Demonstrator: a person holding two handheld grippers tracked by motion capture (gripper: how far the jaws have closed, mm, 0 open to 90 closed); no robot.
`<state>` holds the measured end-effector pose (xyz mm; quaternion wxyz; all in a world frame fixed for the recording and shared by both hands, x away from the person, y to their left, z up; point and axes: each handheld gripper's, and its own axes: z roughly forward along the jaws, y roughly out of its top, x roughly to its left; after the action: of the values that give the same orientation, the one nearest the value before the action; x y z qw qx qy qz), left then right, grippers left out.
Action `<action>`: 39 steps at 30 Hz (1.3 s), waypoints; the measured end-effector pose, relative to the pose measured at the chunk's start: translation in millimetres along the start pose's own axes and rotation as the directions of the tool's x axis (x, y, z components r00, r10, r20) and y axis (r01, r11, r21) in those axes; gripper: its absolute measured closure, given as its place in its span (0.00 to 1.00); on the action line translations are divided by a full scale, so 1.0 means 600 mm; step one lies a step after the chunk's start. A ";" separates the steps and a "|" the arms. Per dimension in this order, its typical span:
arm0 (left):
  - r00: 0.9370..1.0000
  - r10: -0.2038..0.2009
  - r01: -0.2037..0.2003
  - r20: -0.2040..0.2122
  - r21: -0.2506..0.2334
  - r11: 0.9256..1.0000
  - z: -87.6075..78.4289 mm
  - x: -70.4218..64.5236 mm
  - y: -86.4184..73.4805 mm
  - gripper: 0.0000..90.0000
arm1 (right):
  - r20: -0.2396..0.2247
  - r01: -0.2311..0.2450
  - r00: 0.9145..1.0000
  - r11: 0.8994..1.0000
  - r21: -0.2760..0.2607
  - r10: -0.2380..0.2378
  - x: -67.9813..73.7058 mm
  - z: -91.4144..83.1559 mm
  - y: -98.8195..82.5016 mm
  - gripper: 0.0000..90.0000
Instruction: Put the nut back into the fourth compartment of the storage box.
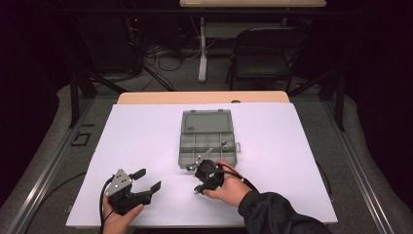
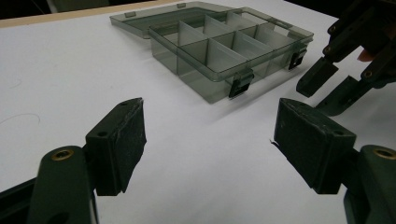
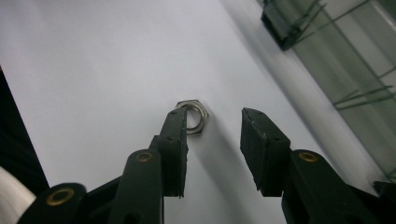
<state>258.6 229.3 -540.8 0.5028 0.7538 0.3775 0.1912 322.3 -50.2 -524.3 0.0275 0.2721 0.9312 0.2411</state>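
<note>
Overhead, the high view shows a smoke-grey clear plastic compartment box (image 1: pixel 208 140), lid flung back, at the middle of the white table sheet (image 1: pixel 136 131). The right gripper (image 1: pixel 201 159) hovers at the box's near edge, while the left gripper (image 1: pixel 149 179) rests at near left, jaws spread with nothing between them.

Next, the left gripper view looks across bare sheet to the box (image 2: pixel 219 51), its nearer compartments showing nothing inside, with the right gripper (image 2: pixel 334 86) beyond at far right.

Lastly, the right gripper view shows a small silver hexagonal metal nut (image 3: pixel 194 116) lying on the sheet just beside the box. The jaws stand partly apart; the left tip overlaps the nut, the other pad is clear of it. Likely the pick-up is in hand: next, centre the nut, close, lift into a compartment.
</note>
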 end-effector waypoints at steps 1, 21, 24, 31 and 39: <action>1.000 0.000 0.000 0.000 0.000 1.000 0.000 0.000 0.000 0.28 | -0.004 0.005 1.000 1.000 0.000 -0.005 0.001 0.002 0.000 0.68; 1.000 0.000 0.000 0.004 -0.001 1.000 0.000 0.001 0.000 0.28 | -0.003 0.017 1.000 1.000 0.025 -0.017 0.021 0.030 0.009 0.74; 1.000 -0.001 0.001 0.004 -0.001 1.000 0.000 0.001 0.000 0.28 | -0.014 0.014 1.000 1.000 0.019 -0.014 0.019 0.031 0.009 0.75; 1.000 -0.002 0.002 0.003 -0.002 1.000 0.000 0.001 0.000 0.28 | -0.007 0.010 1.000 0.999 0.039 -0.010 0.017 0.028 0.008 0.77; 1.000 -0.002 0.002 0.000 0.000 1.000 0.000 0.001 0.000 0.28 | -0.017 0.019 1.000 0.999 0.039 -0.018 0.014 0.025 0.007 0.78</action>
<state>258.8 229.6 -540.8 0.5031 0.7532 0.3784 0.1906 320.1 -36.1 -535.0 0.0168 0.2620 0.9384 0.2245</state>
